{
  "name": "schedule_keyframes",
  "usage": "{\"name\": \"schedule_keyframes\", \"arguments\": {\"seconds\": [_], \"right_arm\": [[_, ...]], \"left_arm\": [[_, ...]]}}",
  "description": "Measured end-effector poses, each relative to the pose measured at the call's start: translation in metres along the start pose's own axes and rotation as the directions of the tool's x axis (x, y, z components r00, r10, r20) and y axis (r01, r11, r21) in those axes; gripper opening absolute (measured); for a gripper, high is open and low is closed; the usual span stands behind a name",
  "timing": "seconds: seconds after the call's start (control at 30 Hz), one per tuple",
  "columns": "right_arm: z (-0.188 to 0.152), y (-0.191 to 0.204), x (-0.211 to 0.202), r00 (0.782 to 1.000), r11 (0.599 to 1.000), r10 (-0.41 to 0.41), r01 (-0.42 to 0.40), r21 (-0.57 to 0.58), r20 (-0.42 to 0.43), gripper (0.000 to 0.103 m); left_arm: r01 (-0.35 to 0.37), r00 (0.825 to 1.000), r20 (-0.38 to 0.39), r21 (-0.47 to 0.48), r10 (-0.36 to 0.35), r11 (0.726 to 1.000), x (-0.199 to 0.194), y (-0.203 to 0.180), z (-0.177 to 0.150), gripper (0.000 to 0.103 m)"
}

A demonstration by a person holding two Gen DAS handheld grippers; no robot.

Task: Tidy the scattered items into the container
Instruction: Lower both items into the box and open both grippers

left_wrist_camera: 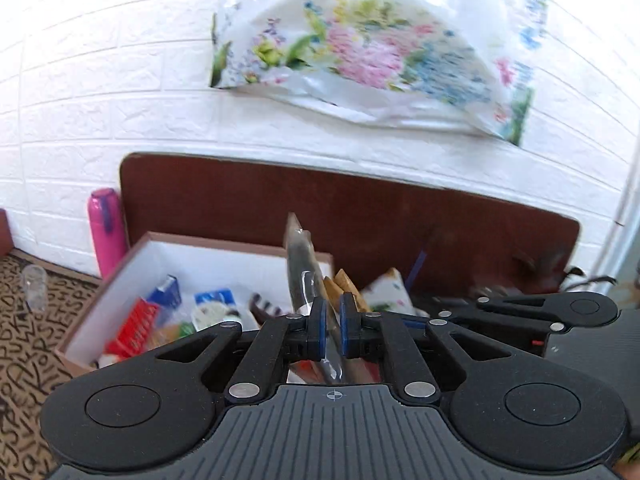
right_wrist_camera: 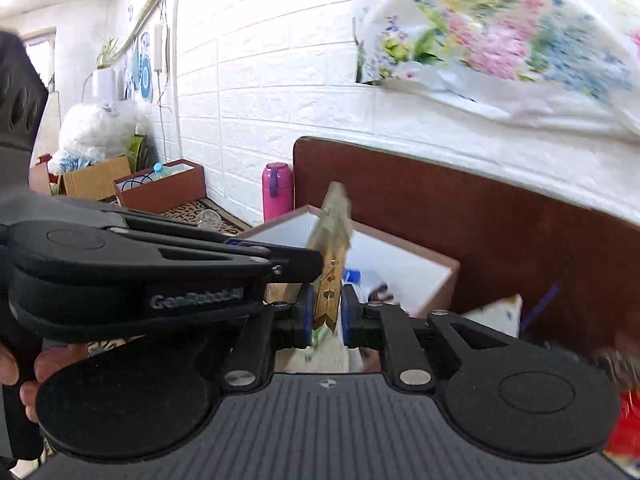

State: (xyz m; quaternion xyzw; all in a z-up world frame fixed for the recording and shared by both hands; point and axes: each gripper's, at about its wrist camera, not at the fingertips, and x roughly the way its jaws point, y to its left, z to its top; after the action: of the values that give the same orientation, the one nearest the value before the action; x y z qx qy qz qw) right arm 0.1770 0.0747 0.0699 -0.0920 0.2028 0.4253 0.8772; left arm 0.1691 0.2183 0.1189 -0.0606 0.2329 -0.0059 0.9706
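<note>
A brown box with a white inside (left_wrist_camera: 120,276) holds several packets, among them a red one (left_wrist_camera: 134,330) and a blue one (left_wrist_camera: 166,292). My left gripper (left_wrist_camera: 332,330) is shut on a clear plastic packet with a dark item inside (left_wrist_camera: 300,260), held upright over the box's right end. My right gripper (right_wrist_camera: 326,316) is shut on a clear packet of wooden clothespins (right_wrist_camera: 332,248), held upright above the same box (right_wrist_camera: 416,264). The left gripper's black body (right_wrist_camera: 140,264) crosses the right wrist view on the left.
A pink flask (left_wrist_camera: 106,228) stands by the white brick wall. A dark brown board (left_wrist_camera: 360,208) leans behind the box. A floral plastic bag (left_wrist_camera: 372,52) hangs on the wall. A clear cup (left_wrist_camera: 34,286) stands on the patterned mat. More boxes (right_wrist_camera: 160,184) sit far left.
</note>
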Motion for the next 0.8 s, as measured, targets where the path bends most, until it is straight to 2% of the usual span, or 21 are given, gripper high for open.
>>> {"name": "schedule_keyframes", "arguments": {"seconds": [0.23,0.27,0.3,0.33,0.37,0.4,0.43,0.5,0.63,0.8], "right_arm": [[0.011,-0.016,0.074,0.997,0.999,-0.031,0.033,0.022,-0.067,0.015],[0.009,-0.020,0.087,0.996,0.999,-0.040,0.043,0.026,-0.078,0.015],[0.006,-0.024,0.099,0.995,0.998,-0.045,0.048,0.027,-0.092,0.019],[0.002,-0.028,0.111,0.992,0.998,-0.047,0.051,0.029,-0.121,0.048],[-0.002,-0.032,0.120,0.986,0.997,-0.070,0.076,0.031,-0.150,0.073],[-0.007,-0.036,0.124,0.983,0.994,-0.103,0.109,0.030,-0.153,0.076],[-0.012,-0.039,0.124,0.983,0.992,-0.120,0.124,0.020,-0.139,0.074],[-0.019,-0.046,0.122,0.985,0.993,-0.110,0.113,0.013,-0.133,0.075],[-0.023,-0.053,0.120,0.986,0.993,-0.106,0.112,0.036,-0.131,0.088],[-0.025,-0.051,0.108,0.986,0.994,-0.101,0.107,0.033,-0.133,0.093]], "left_arm": [[-0.003,0.999,-0.041,-0.044,0.002,0.999,0.063,0.034,0.008,0.007],[0.002,0.999,-0.052,-0.050,-0.005,0.999,0.077,0.041,0.007,0.019],[-0.003,0.998,-0.065,-0.052,0.000,0.999,0.087,0.045,0.005,0.035],[-0.023,0.996,-0.086,-0.055,0.018,0.998,0.100,0.051,0.002,0.050],[-0.053,0.993,-0.107,-0.068,0.045,0.996,0.107,0.055,-0.002,0.086],[-0.098,0.990,-0.115,-0.099,0.086,0.990,0.109,0.062,-0.008,0.103],[-0.124,0.989,-0.101,-0.134,0.111,0.983,0.108,0.068,-0.014,0.103],[-0.090,0.994,-0.078,-0.193,0.076,0.977,0.105,0.081,-0.023,0.103],[-0.077,0.989,-0.146,-0.285,0.036,0.955,0.112,0.092,-0.035,0.103],[-0.067,0.989,-0.144,-0.251,0.031,0.966,0.105,0.078,-0.035,0.103]]}}
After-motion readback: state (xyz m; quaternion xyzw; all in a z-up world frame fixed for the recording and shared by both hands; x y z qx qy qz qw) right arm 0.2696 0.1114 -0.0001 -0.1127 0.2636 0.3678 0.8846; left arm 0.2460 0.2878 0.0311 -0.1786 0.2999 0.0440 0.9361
